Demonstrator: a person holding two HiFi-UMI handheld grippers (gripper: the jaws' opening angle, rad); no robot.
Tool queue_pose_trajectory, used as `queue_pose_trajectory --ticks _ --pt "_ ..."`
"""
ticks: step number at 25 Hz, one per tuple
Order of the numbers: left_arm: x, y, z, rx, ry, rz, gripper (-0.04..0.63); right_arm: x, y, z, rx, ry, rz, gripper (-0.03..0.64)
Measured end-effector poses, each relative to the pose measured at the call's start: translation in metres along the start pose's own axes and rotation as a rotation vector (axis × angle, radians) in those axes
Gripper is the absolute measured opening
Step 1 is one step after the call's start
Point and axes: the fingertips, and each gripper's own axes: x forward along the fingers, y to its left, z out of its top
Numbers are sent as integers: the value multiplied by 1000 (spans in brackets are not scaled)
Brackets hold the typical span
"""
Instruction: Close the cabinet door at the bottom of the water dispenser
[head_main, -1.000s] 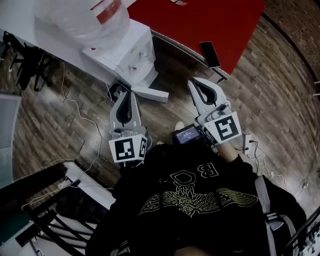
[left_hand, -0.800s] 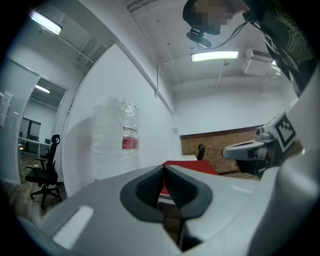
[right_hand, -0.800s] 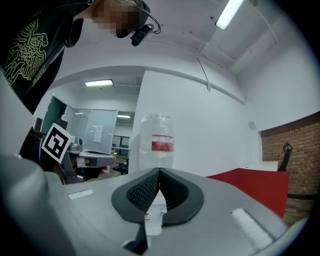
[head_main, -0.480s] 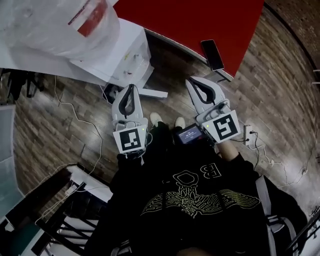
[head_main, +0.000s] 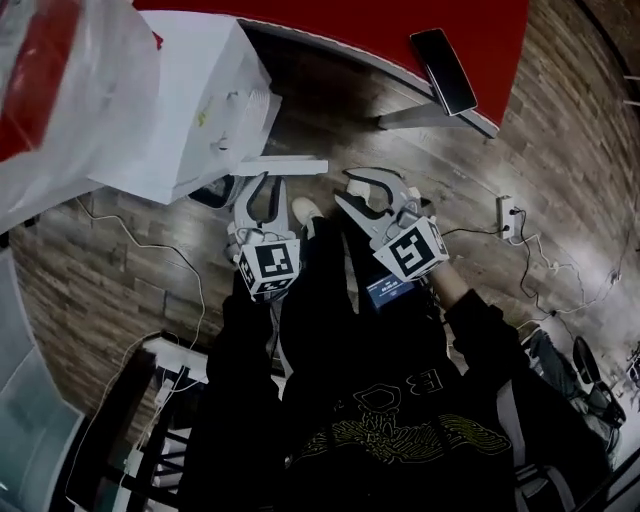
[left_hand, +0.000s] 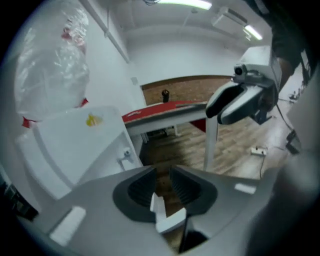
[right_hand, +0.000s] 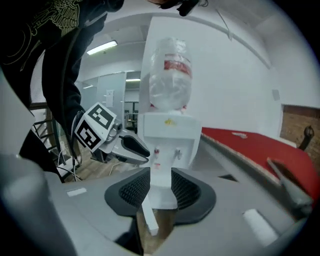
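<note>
Cabinet door (head_main: 290, 167): one, ajar; left gripper (head_main: 264, 186), right gripper (head_main: 357, 192): both spread.

Left gripper (head_main: 266, 185), right gripper (head_main: 345, 188): empty jaws just opened by door (head_main: 285, 167).

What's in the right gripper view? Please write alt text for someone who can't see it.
A white water dispenser with an upturned bottle stands ahead, framed by the jaws of the right gripper, which have just been opening and hold nothing. Its bottom cabinet door juts out open, edge-on; a red table lies to the right.
</note>
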Motion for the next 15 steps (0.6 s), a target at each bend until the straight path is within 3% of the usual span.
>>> queue_pose_trajectory --ticks 3,7,11,15 --pt "43 -32 -62 85 101 -80 87 37 22 -72 77 79 23 138" --pt "100 -58 -124 127 190 -142 91 88 44 -164 49 237 94 146" --pt "132 -79 -164 223 230 -174 120 117 57 -217 56 287 131 152" --pt "146 -105 -193 328 259 -287 120 141 61 -252 50 318 137 134"
